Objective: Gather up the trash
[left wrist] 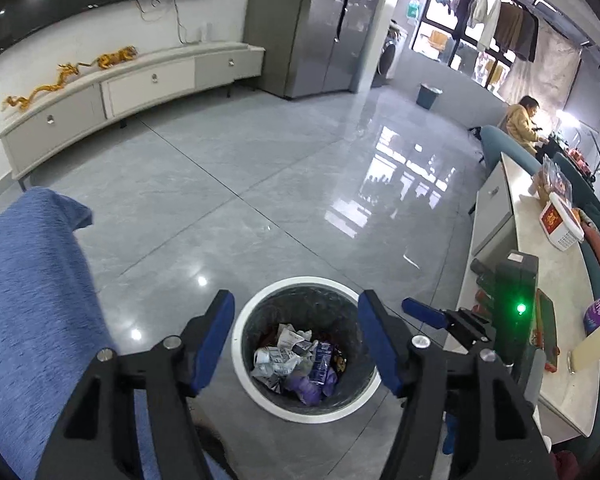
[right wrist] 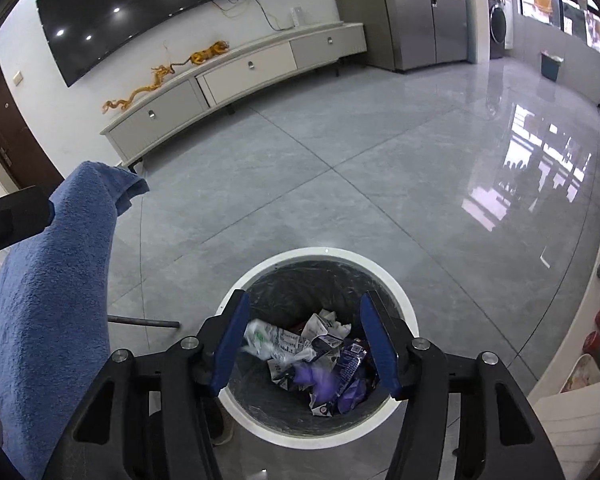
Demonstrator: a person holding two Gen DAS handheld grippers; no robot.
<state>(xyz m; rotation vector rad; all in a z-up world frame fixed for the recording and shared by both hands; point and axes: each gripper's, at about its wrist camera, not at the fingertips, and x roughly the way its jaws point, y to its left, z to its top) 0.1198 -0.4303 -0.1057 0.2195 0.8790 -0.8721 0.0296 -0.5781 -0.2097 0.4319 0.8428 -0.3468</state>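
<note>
A round trash bin with a white rim and a black liner stands on the grey floor. Crumpled white paper, a dark blue wrapper and purple scraps lie inside. My left gripper hangs open above the bin's mouth with nothing between its pads. From the right, one blue finger of the other gripper reaches in. In the right wrist view my right gripper is also open over the bin's rim. Below it a white-green wrapper and a purple scrap look blurred.
A blue towel drapes over something at the left, close to the bin. A long white table with boxes and packets runs along the right. A person sits far right. A TV cabinet and a teal bin stand further off.
</note>
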